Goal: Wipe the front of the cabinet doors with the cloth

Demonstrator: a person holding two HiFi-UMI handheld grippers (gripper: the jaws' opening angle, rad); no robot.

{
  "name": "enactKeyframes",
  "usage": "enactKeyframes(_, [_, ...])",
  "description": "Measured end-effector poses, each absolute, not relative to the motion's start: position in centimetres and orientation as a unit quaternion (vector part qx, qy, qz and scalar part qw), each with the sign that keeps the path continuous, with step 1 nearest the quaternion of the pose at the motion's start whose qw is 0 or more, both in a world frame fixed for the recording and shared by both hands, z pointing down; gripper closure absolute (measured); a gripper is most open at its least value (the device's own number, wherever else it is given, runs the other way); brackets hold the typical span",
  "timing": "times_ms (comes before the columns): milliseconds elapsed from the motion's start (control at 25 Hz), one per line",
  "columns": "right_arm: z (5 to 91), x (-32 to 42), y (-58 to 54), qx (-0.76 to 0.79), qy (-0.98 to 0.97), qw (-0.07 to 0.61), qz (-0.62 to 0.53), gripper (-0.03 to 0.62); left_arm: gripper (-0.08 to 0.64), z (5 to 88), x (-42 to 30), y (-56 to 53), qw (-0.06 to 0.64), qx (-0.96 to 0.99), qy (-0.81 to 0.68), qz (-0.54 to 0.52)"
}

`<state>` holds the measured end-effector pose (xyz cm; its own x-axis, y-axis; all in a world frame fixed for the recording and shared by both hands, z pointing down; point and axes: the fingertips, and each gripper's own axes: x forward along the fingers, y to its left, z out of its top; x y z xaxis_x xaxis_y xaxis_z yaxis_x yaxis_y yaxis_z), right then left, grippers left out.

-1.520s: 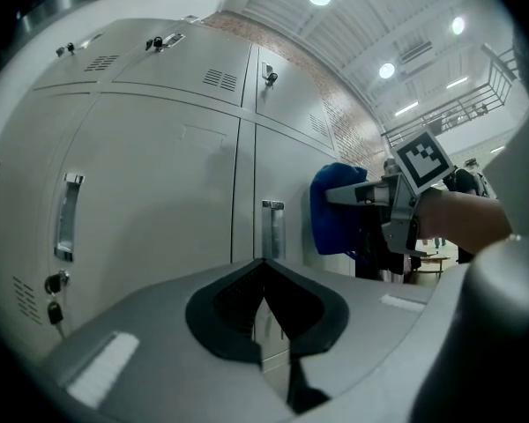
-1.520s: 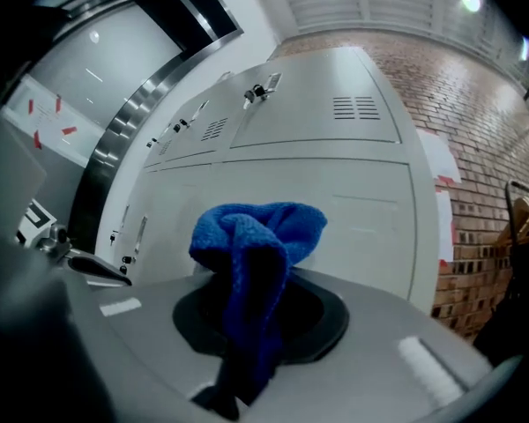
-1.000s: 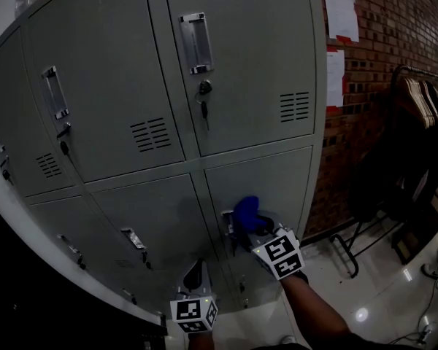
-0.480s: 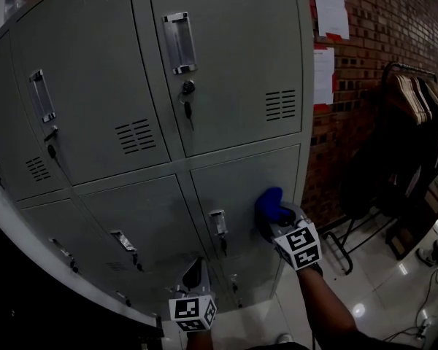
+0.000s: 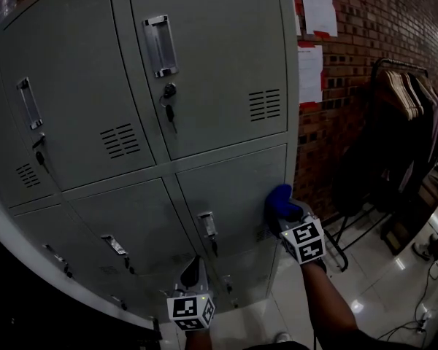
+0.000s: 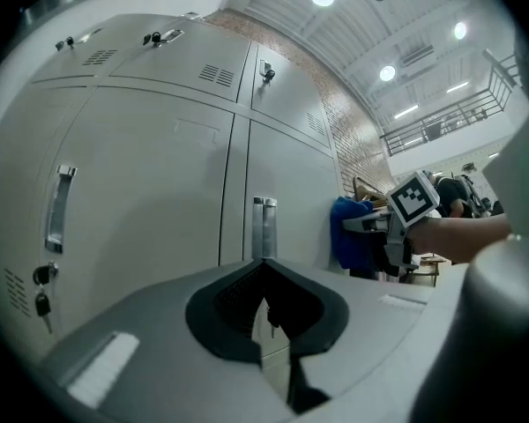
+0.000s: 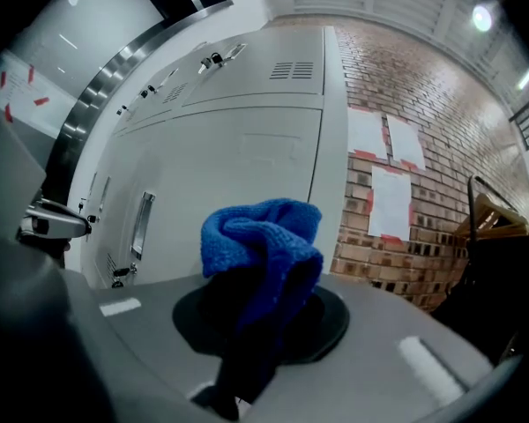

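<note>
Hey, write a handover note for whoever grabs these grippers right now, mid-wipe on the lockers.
Right gripper: shut on the blue cloth, at the right edge of the lower right door.
Left gripper: fingers together, empty, held low in front of the lockers.
Done: the doors show no sign of which are wiped.
Left: probably treat the upper right door and the rest as unwiped.

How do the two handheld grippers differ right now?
The right gripper clamps a blue cloth; the left gripper is shut on nothing. The right gripper holds the cloth up at the lower right door; the left gripper hangs lower, off the doors. Both point at the cabinet.
</note>
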<state>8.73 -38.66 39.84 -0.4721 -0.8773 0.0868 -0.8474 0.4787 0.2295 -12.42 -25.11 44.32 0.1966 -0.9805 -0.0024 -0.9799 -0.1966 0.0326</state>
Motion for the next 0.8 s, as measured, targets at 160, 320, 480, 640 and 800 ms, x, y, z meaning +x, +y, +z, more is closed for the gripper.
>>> enactKeyframes(160, [40.2,10.0,-39.0,0.521,-0.844,0.108,-0.073,0.534,0.548,44.4,-11.9,-25.4,0.012,0.776,-0.630,-0.010])
enactKeyframes(320, [40.5,10.6,-38.7,0.529,-0.839,0.110,-0.069,0.534,0.548,44.6,-11.8,-25.4,0.014,0.776,-0.630,-0.010])
enactKeyframes(480, [41.0,8.0,-37.1,0.499,-0.859,0.094,-0.074,0.535,0.548,44.8,-11.8,-25.4,0.016,0.776,-0.631,-0.008])
enactKeyframes(640, [42.4,3.0,-35.5,0.456,-0.881,0.095,-0.081,0.534,0.548,44.6,-11.9,-25.3,0.015,0.775,-0.631,-0.008])
enactKeyframes(800, [43.3,-1.4,-33.9,0.413,-0.903,0.088,-0.083,0.534,0.548,44.4,-12.3,-25.0,0.012,0.773,-0.635,-0.010])
